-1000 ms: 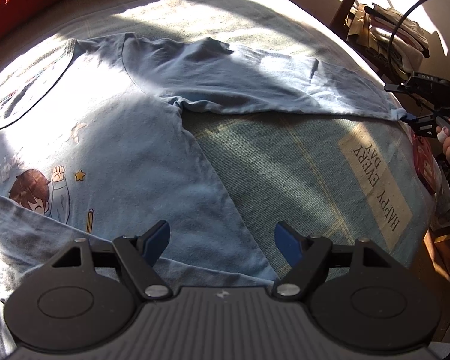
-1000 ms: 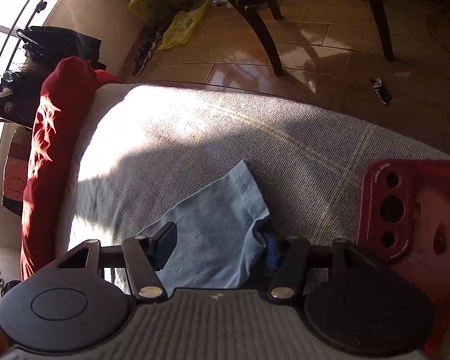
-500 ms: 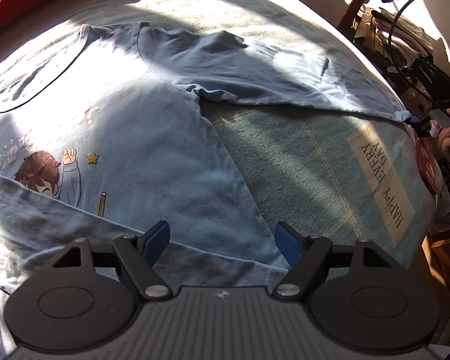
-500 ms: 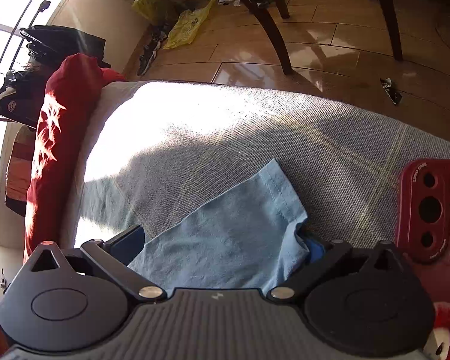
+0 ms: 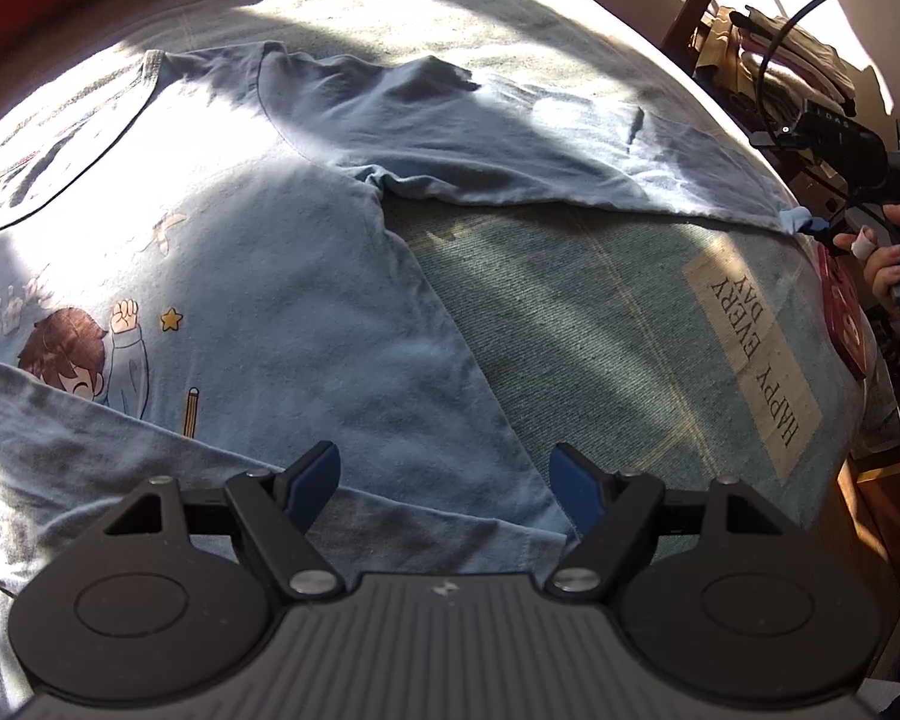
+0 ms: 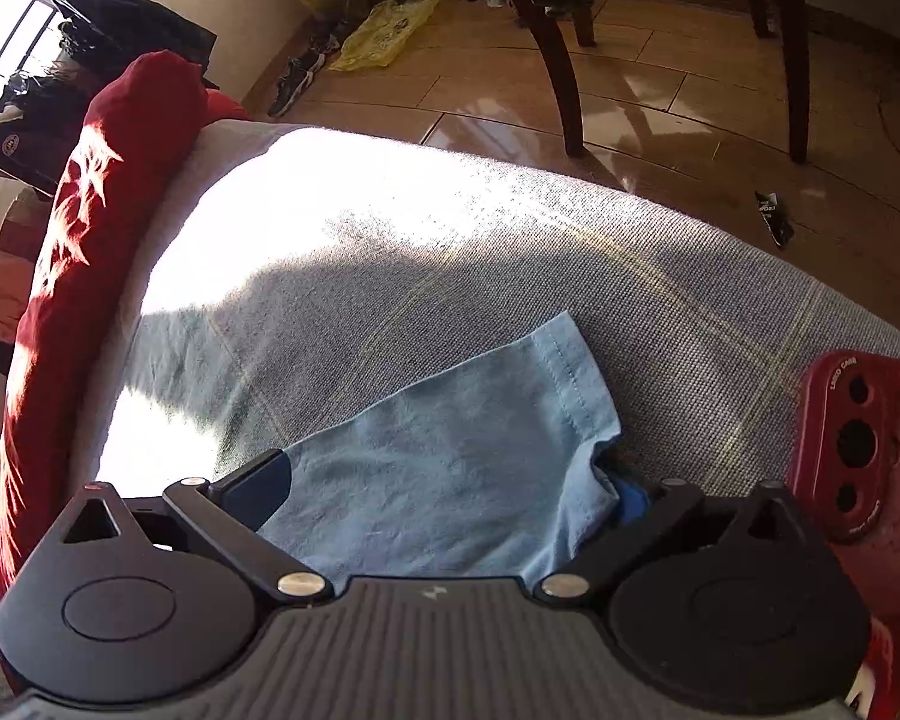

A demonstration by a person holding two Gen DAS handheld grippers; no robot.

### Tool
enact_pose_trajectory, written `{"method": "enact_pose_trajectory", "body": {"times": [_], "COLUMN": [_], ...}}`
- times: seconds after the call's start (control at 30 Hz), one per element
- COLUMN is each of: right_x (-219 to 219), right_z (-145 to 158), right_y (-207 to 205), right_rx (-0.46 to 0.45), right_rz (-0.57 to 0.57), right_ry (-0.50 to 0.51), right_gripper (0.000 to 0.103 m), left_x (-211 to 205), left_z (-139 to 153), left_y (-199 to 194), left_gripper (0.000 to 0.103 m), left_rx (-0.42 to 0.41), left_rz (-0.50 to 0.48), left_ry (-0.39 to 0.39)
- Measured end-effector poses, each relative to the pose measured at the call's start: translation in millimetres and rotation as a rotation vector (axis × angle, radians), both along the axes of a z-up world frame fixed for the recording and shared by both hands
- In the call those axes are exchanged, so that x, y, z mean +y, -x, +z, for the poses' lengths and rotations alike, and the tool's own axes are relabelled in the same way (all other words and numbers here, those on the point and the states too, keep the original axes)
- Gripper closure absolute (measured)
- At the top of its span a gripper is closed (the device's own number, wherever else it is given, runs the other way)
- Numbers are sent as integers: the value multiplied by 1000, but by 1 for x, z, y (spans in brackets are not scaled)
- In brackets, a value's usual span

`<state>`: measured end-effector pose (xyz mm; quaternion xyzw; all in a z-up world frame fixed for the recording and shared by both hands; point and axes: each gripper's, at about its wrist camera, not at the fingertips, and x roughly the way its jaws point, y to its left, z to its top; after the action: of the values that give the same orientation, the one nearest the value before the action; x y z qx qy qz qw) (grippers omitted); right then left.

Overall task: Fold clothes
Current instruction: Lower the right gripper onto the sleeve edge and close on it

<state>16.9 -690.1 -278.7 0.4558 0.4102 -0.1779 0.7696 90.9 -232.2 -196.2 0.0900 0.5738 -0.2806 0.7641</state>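
A light blue long-sleeved shirt (image 5: 282, 276) with a cartoon print lies spread face up on the grey-blue cover (image 5: 600, 324). Its lower part is folded up near the bottom of the left wrist view. My left gripper (image 5: 444, 468) hovers open just above that folded edge, with nothing between its fingers. One sleeve (image 5: 510, 144) stretches out to the right, and its cuff (image 5: 798, 219) ends at my right gripper (image 5: 822, 228). In the right wrist view the cuff (image 6: 480, 444) lies slack across the wide gap of the right gripper (image 6: 450, 480), whose fingers stand far apart.
A red pillow (image 6: 78, 252) lines the far side of the cover. A red phone case (image 6: 858, 450) lies beside the right gripper, and a hand (image 5: 888, 252) holds that gripper. A "HAPPY EVERY DAY" label (image 5: 750, 354) is sewn on the cover. Chair legs (image 6: 558, 78) and a yellow bag (image 6: 384, 30) are on the floor beyond.
My right gripper's fingers have spread wide apart and the cuff now lies loose between them. The left gripper stayed open and the shirt slid slightly rightward in its view.
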Motion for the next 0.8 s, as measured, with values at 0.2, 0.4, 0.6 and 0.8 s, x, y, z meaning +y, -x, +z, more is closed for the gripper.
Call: {"method": "enact_pose_trajectory", "body": {"times": [0.2, 0.4, 0.6, 0.8], "right_x": [7, 15, 12, -18], "right_z": [2, 2, 7, 15], "right_y": [-17, -20, -19, 7], "right_rx": [82, 102, 105, 84], "right_rz": [135, 134, 179, 77], "right_ry": [60, 103, 98, 2], "right_gripper": [0, 0, 5, 54], "left_x": [0, 2, 5, 8], "left_z": [0, -2, -2, -1], "left_y": [-3, -1, -1, 0], "left_gripper": [26, 26, 26, 26], "left_rx": [-3, 9, 8, 7], "left_rz": [11, 20, 27, 33], "left_ry": [8, 14, 15, 16]}}
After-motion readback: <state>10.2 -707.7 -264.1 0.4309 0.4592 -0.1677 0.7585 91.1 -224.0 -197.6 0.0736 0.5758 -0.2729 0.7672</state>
